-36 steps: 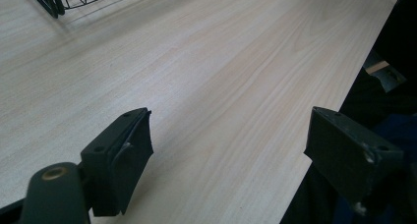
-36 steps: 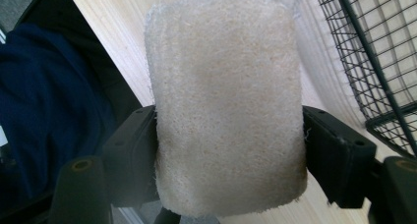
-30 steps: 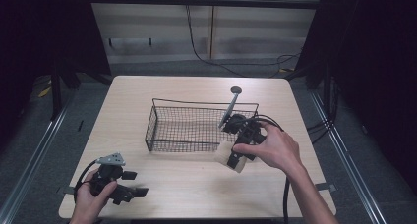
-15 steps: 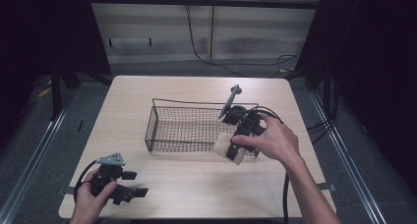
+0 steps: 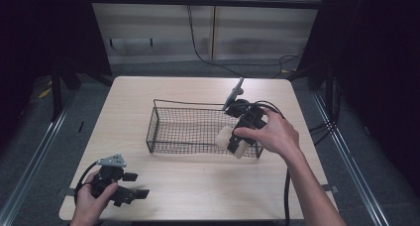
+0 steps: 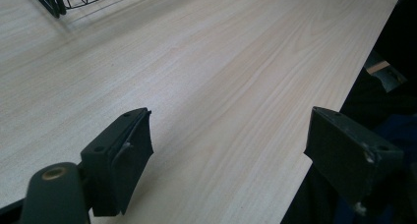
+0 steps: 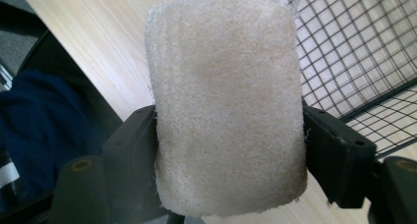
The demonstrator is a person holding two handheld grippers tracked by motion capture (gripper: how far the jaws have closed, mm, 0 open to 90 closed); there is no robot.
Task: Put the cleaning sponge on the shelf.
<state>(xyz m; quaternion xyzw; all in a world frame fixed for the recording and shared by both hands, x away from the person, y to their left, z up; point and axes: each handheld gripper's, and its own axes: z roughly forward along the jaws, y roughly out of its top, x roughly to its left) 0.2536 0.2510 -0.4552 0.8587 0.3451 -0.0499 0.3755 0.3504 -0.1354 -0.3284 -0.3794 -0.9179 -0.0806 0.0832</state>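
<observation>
A black wire basket (image 5: 168, 137) stands in the middle of the wooden table (image 5: 148, 97). My right gripper (image 5: 233, 142) is shut on a cream loofah sponge (image 5: 227, 138) and holds it over the basket's right front corner. In the right gripper view the sponge (image 7: 226, 101) sits squeezed between both jaws, with the basket's mesh (image 7: 354, 62) behind it on the right. My left gripper (image 5: 133, 186) rests at the table's front left corner, open. Its own view has the jaws wide apart over bare wood (image 6: 216, 86), and a corner of the basket (image 6: 59, 0) at the top left.
The table's front edge runs close under my left gripper. Cables (image 5: 285, 181) trail from the right gripper past the forearm. Beyond the table lie a dark floor and a pale back wall (image 5: 198, 32).
My right gripper has lifted the sponge off the table beside the basket and carried it left and up, over the basket's right front corner. The left gripper has stayed put.
</observation>
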